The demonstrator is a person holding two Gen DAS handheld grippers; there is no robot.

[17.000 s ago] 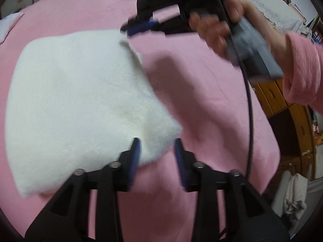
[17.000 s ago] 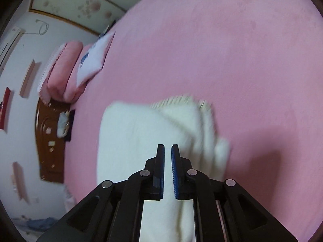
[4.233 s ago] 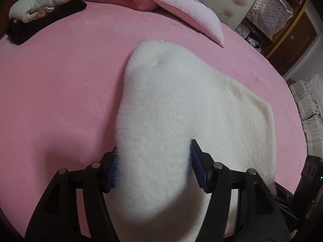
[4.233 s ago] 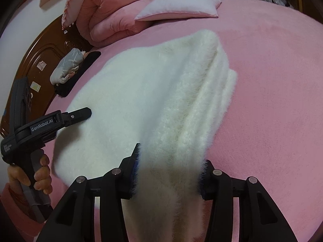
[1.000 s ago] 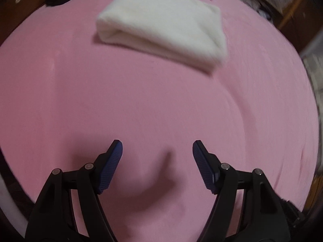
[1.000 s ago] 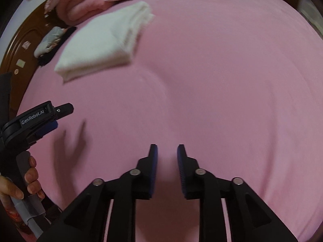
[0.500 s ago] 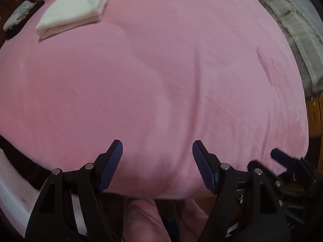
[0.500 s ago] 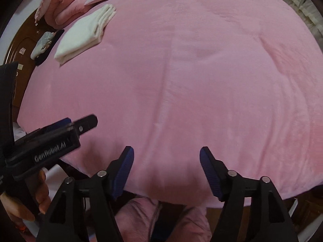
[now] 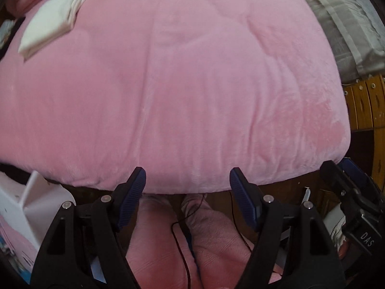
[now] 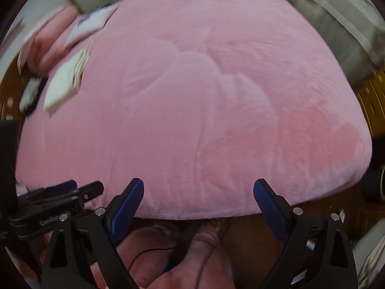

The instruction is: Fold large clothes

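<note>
Already folded, the white garment (image 9: 54, 15) lies at the bed's (image 9: 192, 84) far-left corner, well away from both empty, wide-apart grippers, left gripper (image 9: 187, 184) and just-opening right gripper (image 10: 198, 193), at the near edge.

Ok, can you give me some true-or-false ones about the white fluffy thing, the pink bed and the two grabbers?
1. The white garment lies folded on the pink bed. True.
2. The left gripper is squeezing the garment. False: its jaws are open and empty.
3. The right gripper is empty. True; its jaws have just been opening.
4. The garment sits right between the right gripper's jaws. False: it lies far off, near the pillows.
</note>
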